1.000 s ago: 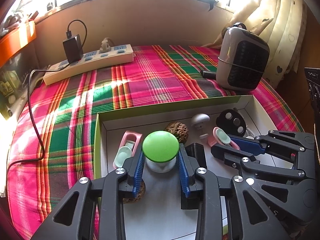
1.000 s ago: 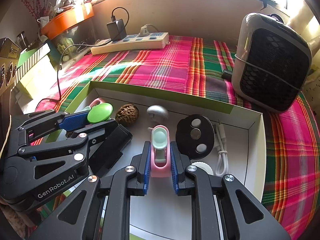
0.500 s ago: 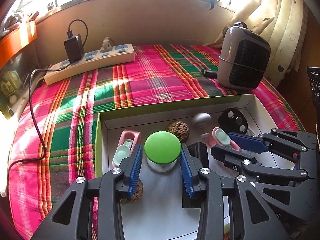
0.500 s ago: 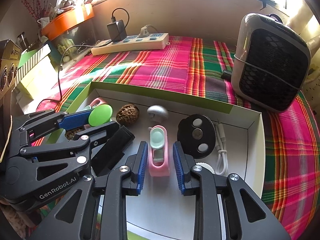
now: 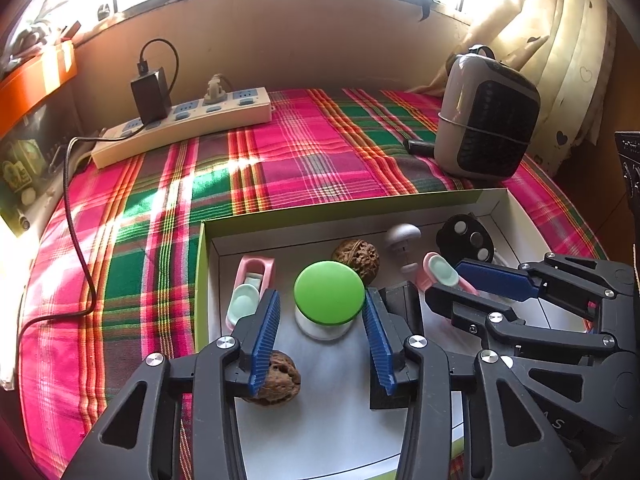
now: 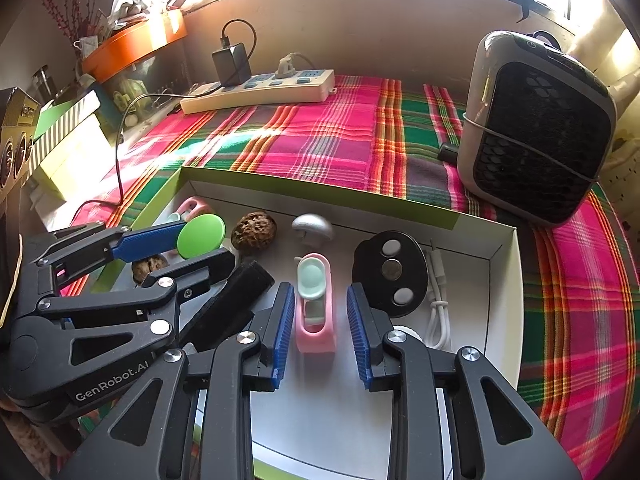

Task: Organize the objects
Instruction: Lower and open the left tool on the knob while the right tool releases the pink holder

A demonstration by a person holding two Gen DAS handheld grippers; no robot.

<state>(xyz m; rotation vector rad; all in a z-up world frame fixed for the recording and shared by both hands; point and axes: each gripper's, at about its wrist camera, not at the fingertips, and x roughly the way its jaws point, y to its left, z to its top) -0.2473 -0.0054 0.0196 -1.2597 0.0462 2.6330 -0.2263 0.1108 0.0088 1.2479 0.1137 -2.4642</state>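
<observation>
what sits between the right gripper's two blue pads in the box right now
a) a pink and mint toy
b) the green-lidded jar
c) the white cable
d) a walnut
a: the pink and mint toy stands between the right gripper's pads with a gap on each side, untouched, inside the box.

**Counted, kind by kind**

In the one shallow box [image 6: 506,292]: two walnuts, one by the far wall [image 6: 254,233] and one at the near left [image 5: 276,377]. Two pink toy tubs with mint basins, left [image 5: 251,287] and right [image 6: 315,304]. One green-lidded jar [image 5: 329,298]. One grey mushroom-shaped piece [image 6: 312,227]. One black disc [image 6: 390,278] bearing three round studs. One white coiled cable [image 6: 438,306]. One black block [image 6: 230,304].

On the plaid cloth [image 5: 288,160]: one power strip [image 5: 184,124], with one black adapter [image 5: 149,95] and one pale plug [image 5: 214,90] in it. One small grey heater [image 6: 536,128].

Two sets of tongs, left [image 5: 320,338] and right [image 6: 320,334].
</observation>
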